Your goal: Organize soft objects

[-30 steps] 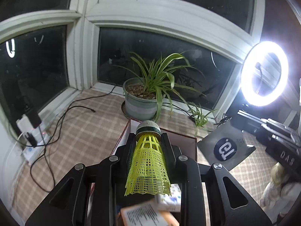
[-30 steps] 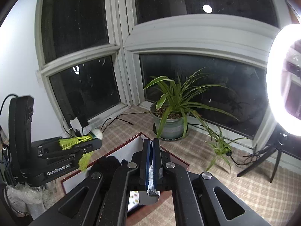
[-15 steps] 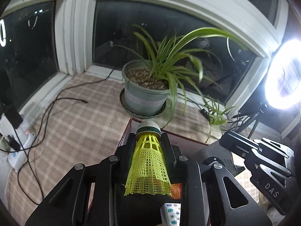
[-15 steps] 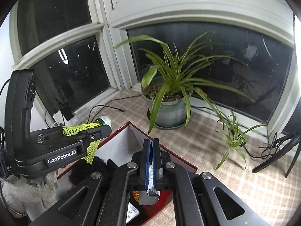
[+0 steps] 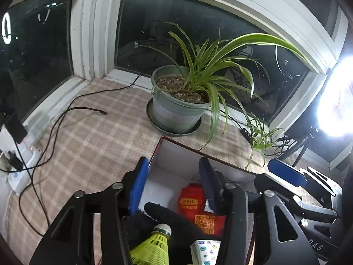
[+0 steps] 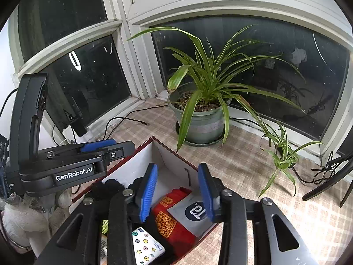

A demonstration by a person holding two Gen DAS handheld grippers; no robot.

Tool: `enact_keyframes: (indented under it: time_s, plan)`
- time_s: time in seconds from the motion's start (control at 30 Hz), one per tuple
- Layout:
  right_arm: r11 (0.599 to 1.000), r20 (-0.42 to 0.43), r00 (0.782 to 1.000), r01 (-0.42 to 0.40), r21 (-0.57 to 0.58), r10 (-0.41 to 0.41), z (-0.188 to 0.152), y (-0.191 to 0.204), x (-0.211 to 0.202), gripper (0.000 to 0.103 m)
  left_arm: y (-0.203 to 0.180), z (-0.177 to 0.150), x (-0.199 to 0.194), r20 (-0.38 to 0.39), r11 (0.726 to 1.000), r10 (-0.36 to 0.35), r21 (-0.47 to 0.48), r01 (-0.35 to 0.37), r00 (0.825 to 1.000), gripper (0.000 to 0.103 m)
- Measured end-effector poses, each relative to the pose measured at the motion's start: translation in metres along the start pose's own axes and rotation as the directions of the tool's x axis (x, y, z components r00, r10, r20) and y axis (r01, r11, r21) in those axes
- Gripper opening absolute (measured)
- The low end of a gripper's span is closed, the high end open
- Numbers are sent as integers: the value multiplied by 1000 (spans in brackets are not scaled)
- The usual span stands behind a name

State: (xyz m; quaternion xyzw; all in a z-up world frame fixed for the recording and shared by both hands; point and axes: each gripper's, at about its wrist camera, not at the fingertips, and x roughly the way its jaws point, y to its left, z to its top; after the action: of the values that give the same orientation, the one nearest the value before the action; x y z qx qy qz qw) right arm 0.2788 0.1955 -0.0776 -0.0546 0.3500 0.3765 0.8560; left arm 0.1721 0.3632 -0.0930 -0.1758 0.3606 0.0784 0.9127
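A checked tan cloth (image 5: 92,137) covers a window ledge backed by dark night-time panes. The landmark is an open red box (image 6: 141,146) with white inner walls. Behind the box stands a potted spider plant (image 5: 183,101), and black cables (image 5: 66,114) trail away to the box's left.

Both grippers hover above the box, pointing down into it. The left gripper (image 5: 174,172) has its blue-padded jaws opening, with nothing pressed between them. Below it, inside the box, a yellow shuttlecock (image 5: 154,245) lies on something black, possibly a glove (image 5: 176,220), though the view is cramped. The right gripper (image 6: 177,181) also has its jaws opening and empty. Beneath it in the box lie a grey pouch (image 6: 192,212), a red packet (image 6: 169,218) and a small white pack with coloured dots (image 6: 147,247).
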Motion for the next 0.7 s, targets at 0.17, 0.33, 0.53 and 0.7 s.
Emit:
enact_keyframes:
  time_s: [0.17, 0.33, 0.53, 0.7]
  plan:
    - [1000, 6, 1000, 4, -11, -4, -2, 4, -7, 47, 2, -2, -8, 9, 1000, 8, -6, -8, 1000, 51]
    - [1000, 16, 1000, 2, -19, -2, -5, 7, -17, 57, 4, -7, -22, 22, 1000, 16, -11, -16, 1000, 51]
    - [999, 31, 999, 10, -38, -9, -12, 13, -37, 69, 3, -17, -45, 37, 1000, 25, -9, -24, 999, 51]
    - [999, 48, 999, 2, -44, 0, -19, 19, -59, 76, -3, -31, -68, 49, 1000, 29, -11, -28, 998, 58]
